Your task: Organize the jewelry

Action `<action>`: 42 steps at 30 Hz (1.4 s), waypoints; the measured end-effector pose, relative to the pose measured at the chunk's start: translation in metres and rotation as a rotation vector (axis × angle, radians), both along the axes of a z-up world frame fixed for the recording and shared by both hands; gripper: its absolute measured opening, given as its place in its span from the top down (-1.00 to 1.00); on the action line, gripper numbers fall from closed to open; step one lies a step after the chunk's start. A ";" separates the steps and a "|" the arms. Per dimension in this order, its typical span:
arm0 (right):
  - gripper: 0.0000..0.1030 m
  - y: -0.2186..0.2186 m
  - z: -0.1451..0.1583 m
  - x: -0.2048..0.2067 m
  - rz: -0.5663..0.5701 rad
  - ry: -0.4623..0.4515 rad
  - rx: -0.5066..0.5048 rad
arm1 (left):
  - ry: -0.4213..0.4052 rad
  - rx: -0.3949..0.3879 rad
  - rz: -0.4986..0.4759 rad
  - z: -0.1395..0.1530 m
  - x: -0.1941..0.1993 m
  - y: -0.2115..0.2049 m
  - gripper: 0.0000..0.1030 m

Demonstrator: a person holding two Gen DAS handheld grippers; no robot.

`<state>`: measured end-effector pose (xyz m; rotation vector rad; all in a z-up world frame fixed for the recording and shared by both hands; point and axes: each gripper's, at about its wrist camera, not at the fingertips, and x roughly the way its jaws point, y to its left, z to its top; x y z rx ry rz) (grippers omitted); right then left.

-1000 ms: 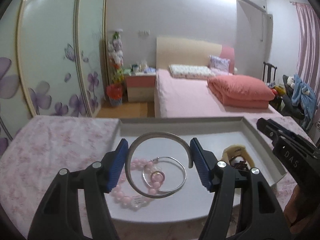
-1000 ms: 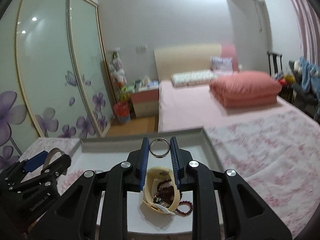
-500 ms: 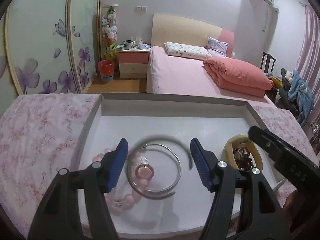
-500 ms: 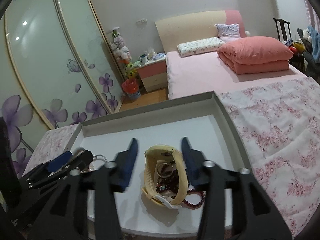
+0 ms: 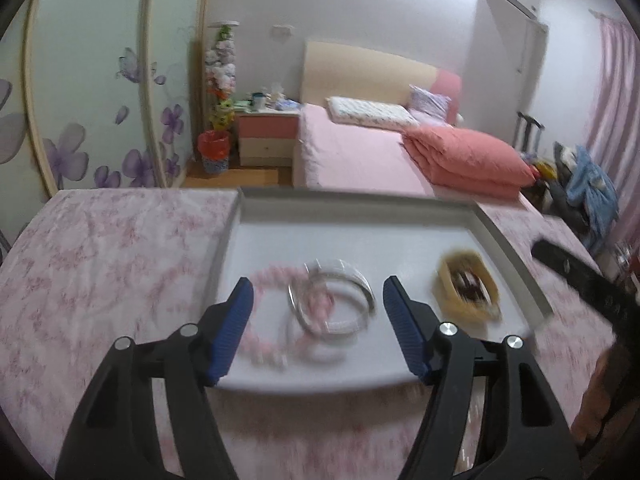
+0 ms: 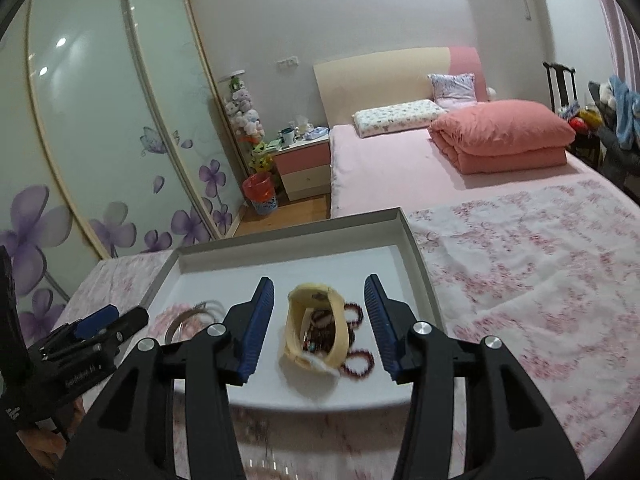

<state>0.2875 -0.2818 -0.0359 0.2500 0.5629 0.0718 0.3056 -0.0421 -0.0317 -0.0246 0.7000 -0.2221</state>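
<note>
A white tray (image 5: 352,236) lies on a pink floral cloth. In it, on the left, silver bangles (image 5: 334,300) lie over a pink bead bracelet (image 5: 268,280). On the right a cream band (image 5: 468,288) surrounds dark red beads. My left gripper (image 5: 318,320) is open and empty, above the tray's near edge in front of the bangles. My right gripper (image 6: 320,324) is open and empty, its fingers either side of the cream band (image 6: 316,328) and dark red bead bracelet (image 6: 358,364). The bangles also show in the right wrist view (image 6: 196,314).
The floral cloth (image 6: 520,280) extends to the right of the tray (image 6: 416,256) and to its left (image 5: 100,260). Behind are a pink bed (image 6: 440,160), a nightstand (image 6: 304,168) and sliding wardrobe doors (image 6: 100,140). The left gripper's body (image 6: 80,344) shows at lower left.
The left gripper let go of the silver bangle, which now lies in the tray. The right gripper opened and released a small ring. Both grippers drew back toward the tray's near edge.
</note>
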 end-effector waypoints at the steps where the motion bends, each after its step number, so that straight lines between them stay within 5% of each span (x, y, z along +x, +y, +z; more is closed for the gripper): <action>1: 0.06 0.000 0.000 -0.007 0.006 0.000 -0.009 | 0.012 0.007 -0.027 -0.003 -0.009 -0.003 -0.20; 9: 0.06 0.002 -0.016 -0.042 0.037 0.057 -0.036 | 0.138 0.042 -0.222 -0.036 -0.056 -0.033 0.07; 14: 0.06 0.005 -0.019 -0.058 0.057 0.060 -0.069 | 0.160 0.073 -0.249 -0.046 -0.059 -0.051 0.10; 27: 0.03 0.007 -0.025 -0.065 0.084 0.072 -0.067 | 0.180 0.105 -0.228 -0.056 -0.055 -0.059 0.71; 38: 0.04 0.026 -0.037 -0.049 0.165 0.132 -0.083 | 0.187 0.105 -0.115 -0.055 -0.045 -0.029 0.73; 42: 0.20 0.040 -0.045 -0.036 0.221 0.181 -0.099 | 0.182 0.093 -0.043 -0.049 -0.041 0.002 0.73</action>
